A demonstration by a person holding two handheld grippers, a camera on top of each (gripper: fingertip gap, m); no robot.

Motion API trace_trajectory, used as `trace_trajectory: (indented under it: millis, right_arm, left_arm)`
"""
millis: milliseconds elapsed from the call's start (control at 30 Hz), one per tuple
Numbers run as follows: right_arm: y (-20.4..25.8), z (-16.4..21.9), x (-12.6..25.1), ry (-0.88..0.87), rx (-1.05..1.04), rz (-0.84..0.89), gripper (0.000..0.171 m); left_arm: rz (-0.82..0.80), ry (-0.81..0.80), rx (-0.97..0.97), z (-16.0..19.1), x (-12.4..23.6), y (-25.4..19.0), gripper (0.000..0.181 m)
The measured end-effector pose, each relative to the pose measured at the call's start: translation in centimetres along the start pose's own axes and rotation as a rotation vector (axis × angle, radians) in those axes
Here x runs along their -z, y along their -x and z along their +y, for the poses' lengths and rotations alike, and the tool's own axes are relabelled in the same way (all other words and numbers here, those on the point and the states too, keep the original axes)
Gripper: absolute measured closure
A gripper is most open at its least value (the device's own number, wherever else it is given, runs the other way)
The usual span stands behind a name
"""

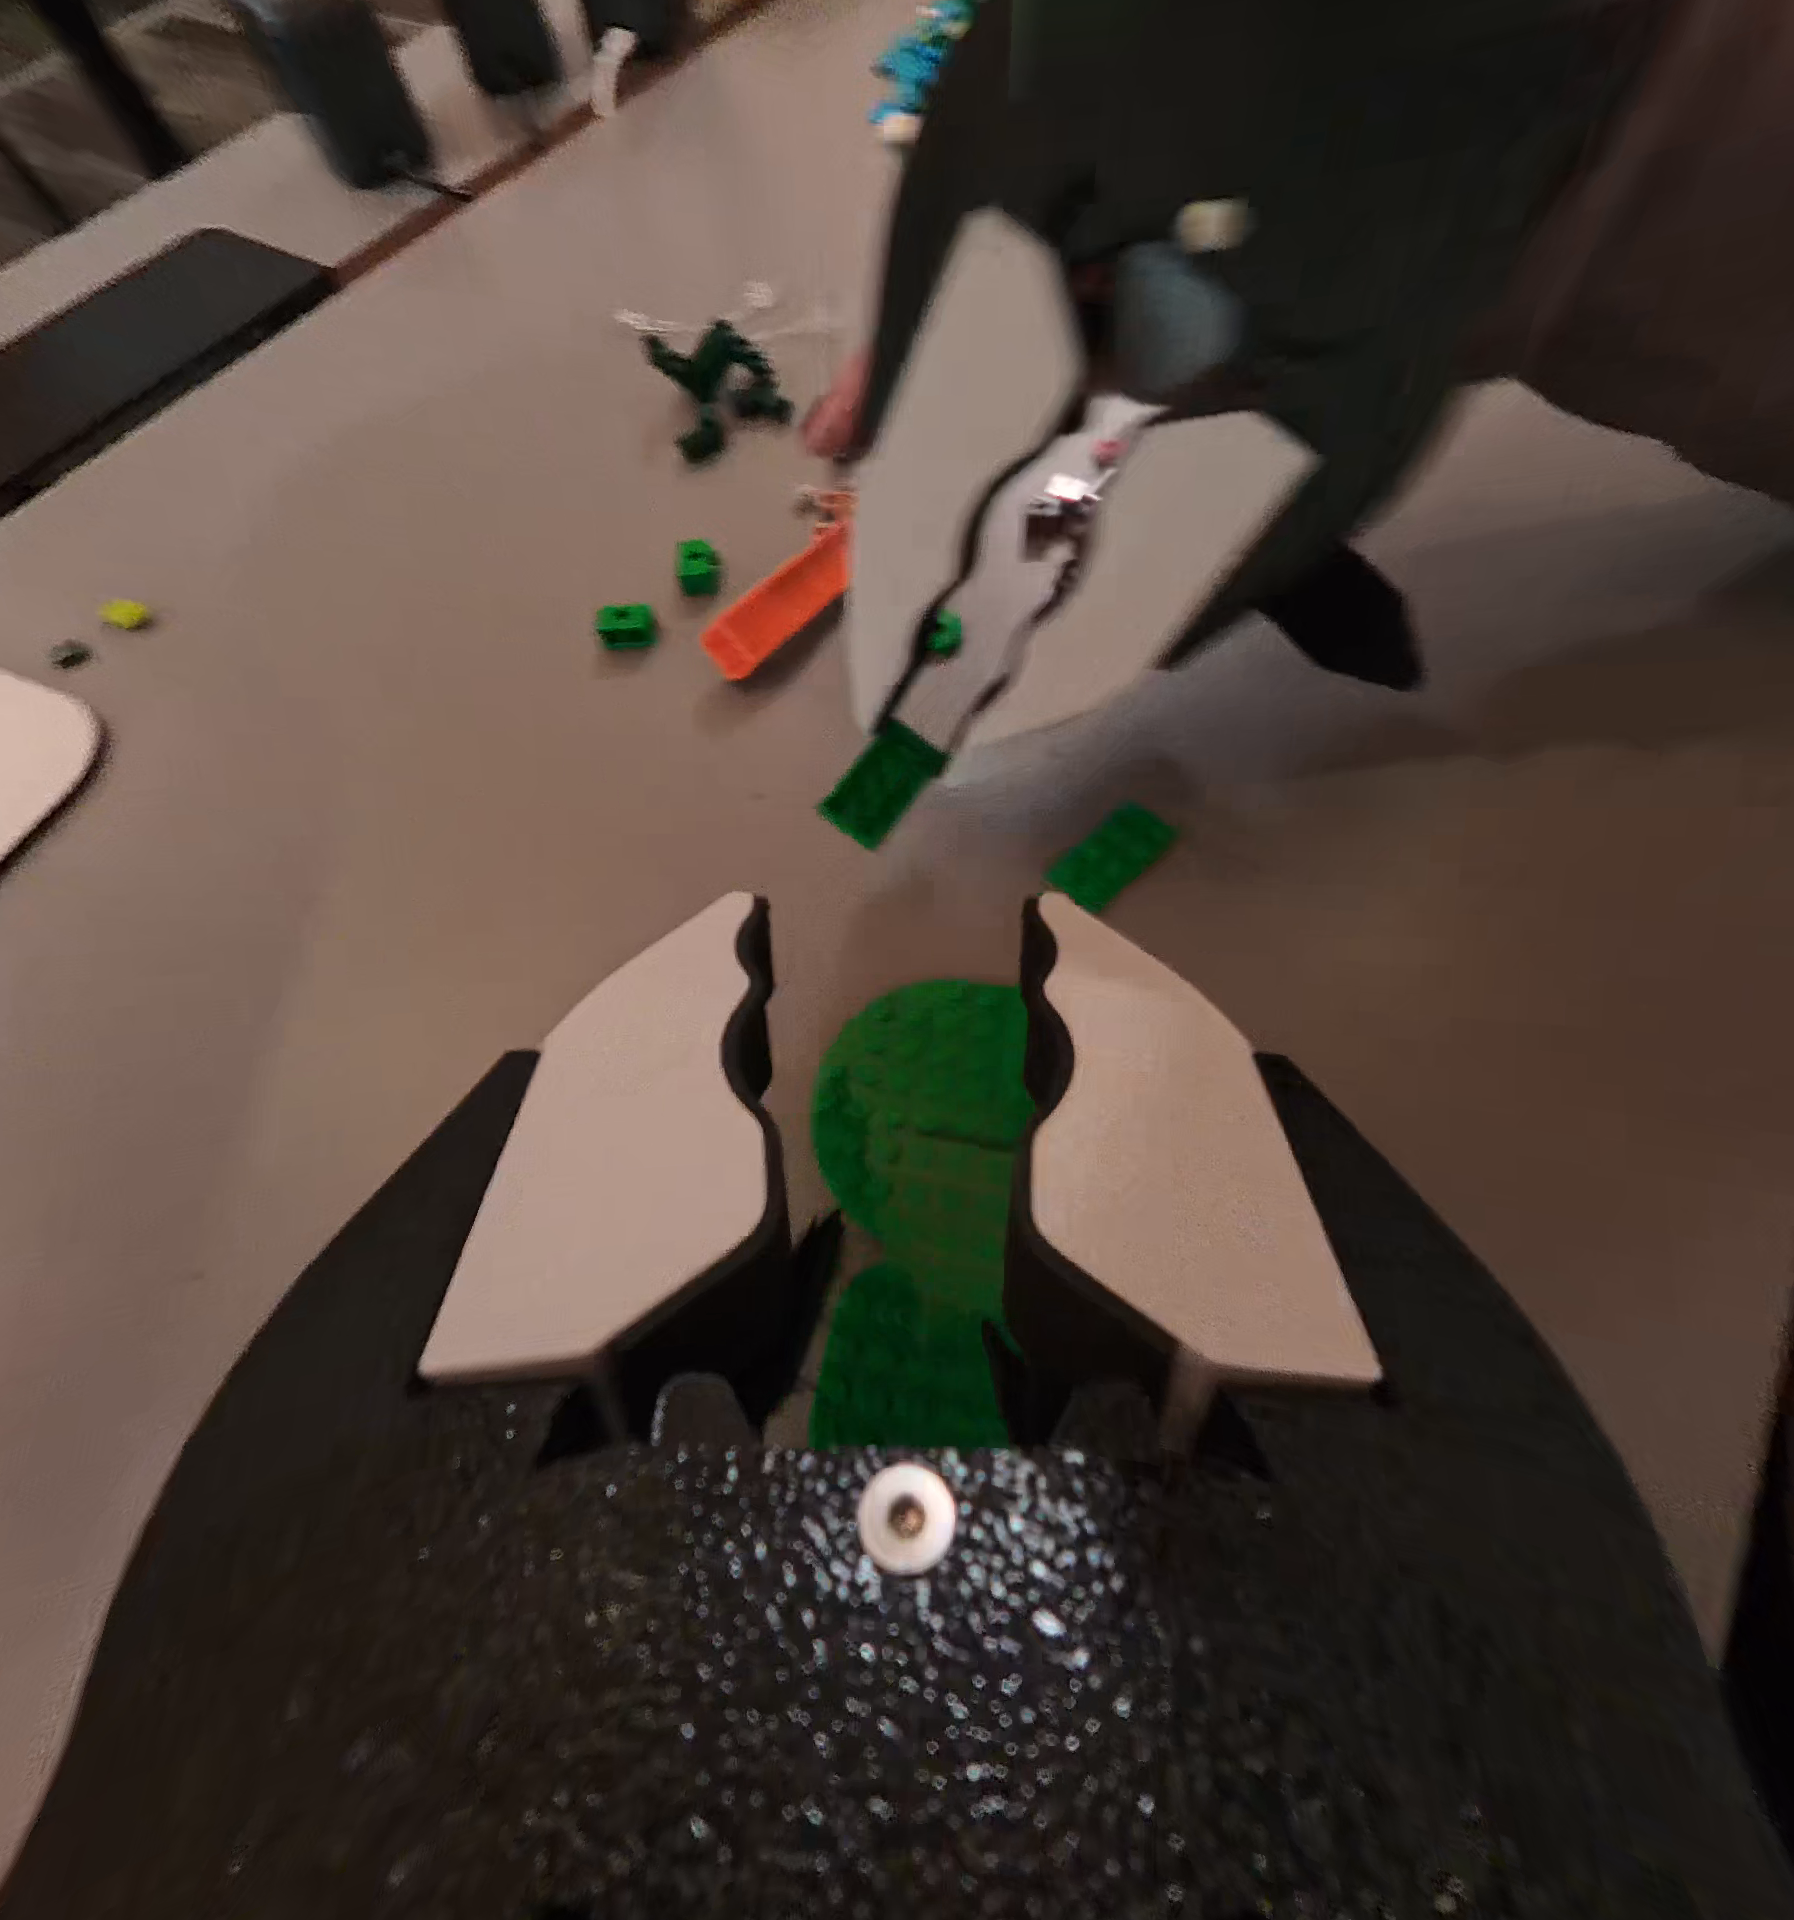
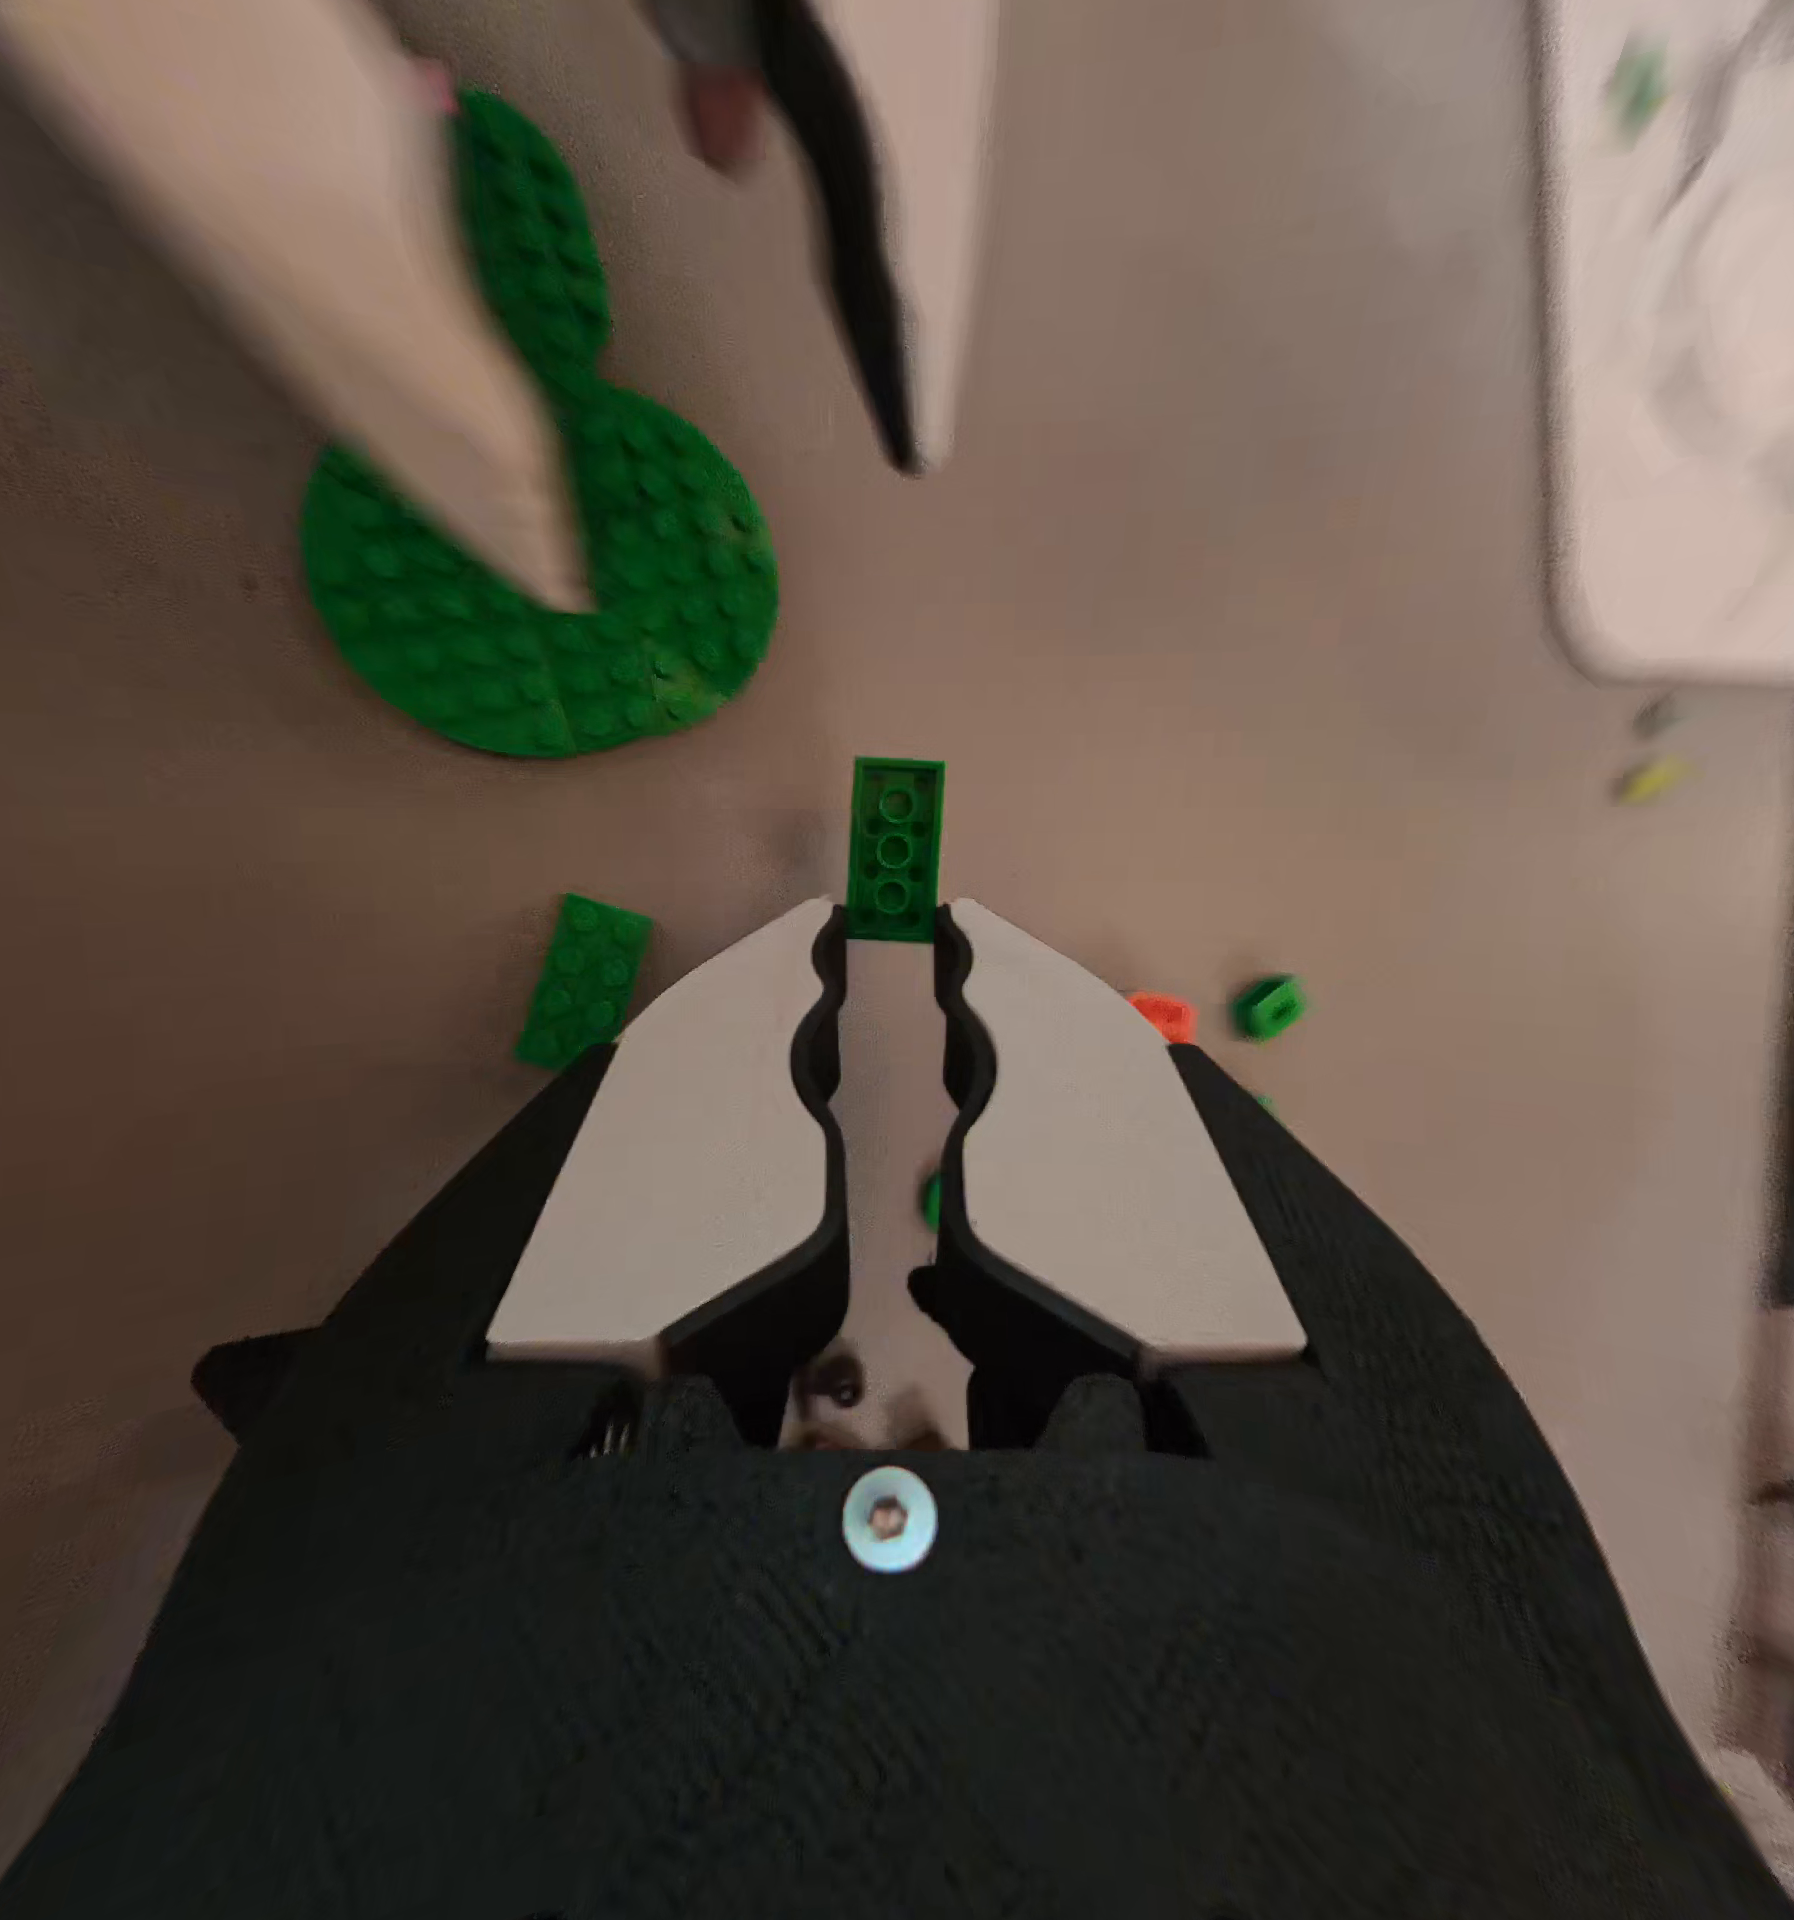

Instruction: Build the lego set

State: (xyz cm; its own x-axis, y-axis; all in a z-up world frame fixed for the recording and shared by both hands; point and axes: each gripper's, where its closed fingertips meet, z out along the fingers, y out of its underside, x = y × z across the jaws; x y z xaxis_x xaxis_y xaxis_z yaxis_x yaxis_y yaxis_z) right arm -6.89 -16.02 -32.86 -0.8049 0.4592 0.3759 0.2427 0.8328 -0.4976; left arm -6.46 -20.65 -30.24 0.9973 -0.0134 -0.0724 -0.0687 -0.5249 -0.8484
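Right tongs [image 2: 894,914] clenched on one end of small green plate [image 2: 895,850], underside toward camera, rest sticking out past tips: likely so free end can be pressed onto studs. Plate off bench [image 2: 1236,520].

Left tongs [image 1: 893,914] released, nothing between tips, poised over round green base [image 2: 519,623], one finger [image 2: 519,499] low over it; probably to pin base flat during pressing.

Spare green plate [image 2: 584,982] flat on bench just beside right tongs. Loose green blocks and orange piece [image 1: 773,608] farther off.

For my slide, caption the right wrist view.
Right gripper pinches a green plate, underside showing, beside the rounded green baseplate.
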Motion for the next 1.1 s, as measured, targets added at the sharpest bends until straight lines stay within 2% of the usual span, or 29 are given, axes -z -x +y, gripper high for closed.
trace_trajectory:
  millis: [33, 100, 233, 300, 367, 433, 500, 600, 667, 767, 833, 933, 1033, 1100]
  right_arm:
    - [0.3, -0.9, 0.6, -0.045, 0.113, 0.041, 0.157]
    - [1.0, -2.4, 1.8, -0.117, 0.336, 0.142, 0.157]
    - [1.7, -3.3, 3.1, -0.104, 0.664, 0.316, 0.157]
    - [1.9, -3.6, 3.5, -0.099, 0.749, 0.372, 0.157]
    - [1.9, -3.8, 3.8, -0.074, 0.818, 0.424, 0.157]
    - [1.9, -3.8, 4.2, -0.069, 0.881, 0.456, 0.162]
    - [2.9, -3.5, 4.4, -0.113, 0.778, 0.333, 0.156]
    - [4.8, -4.3, 5.3, -0.275, 0.327, -0.010, 0.144]
    - [5.1, -5.3, 6.2, -0.358, 0.094, -0.184, 0.137]
    - [4.9, -4.8, 5.7, -0.284, -0.100, -0.314, 0.124]
    - [5.4, -3.9, 4.9, -0.204, -0.127, -0.371, 0.123]
    - [6.0, -4.2, 4.7, -0.235, -0.119, -0.427, 0.155]
    - [6.3, -4.5, 5.0, -0.277, -0.144, -0.479, 0.155]
    - [5.8, -4.2, 4.7, -0.273, -0.148, -0.447, 0.156]
  left_arm:
    - [-0.025, -0.010, 0.020, 0.0, -0.2, 0.5, 0.134]
    - [0.018, -0.020, 0.058, 0.1, -0.6, 0.1, 0.131]
    - [0.133, -0.057, 0.110, -0.3, -1.2, -1.5, 0.131]
    - [0.161, -0.068, 0.115, -0.5, -1.5, -2.0, 0.145]
    - [0.205, -0.096, 0.105, -1.0, -1.4, -2.8, 0.172]
    - [0.185, -0.119, 0.050, -1.2, -1.3, -2.9, 0.176]
    - [0.049, -0.159, -0.161, -1.4, -1.0, -2.2, 0.177]
    - [-0.175, -0.189, -0.612, -2.0, 0.0, -2.0, 0.177]
    - [-0.260, -0.172, -0.821, -2.2, 0.2, -2.4, 0.176]
    - [-0.299, -0.196, -1.038, -2.4, 0.4, -3.8, 0.176]
    - [-0.323, -0.202, -1.139, -2.6, 0.5, -4.4, 0.177]
    - [-0.325, -0.210, -1.192, -2.5, 0.6, -5.0, 0.177]
    - [-0.304, -0.250, -1.142, -2.6, 0.9, -5.3, 0.176]
    - [-0.277, -0.236, -1.048, -2.3, 0.8, -4.9, 0.175]
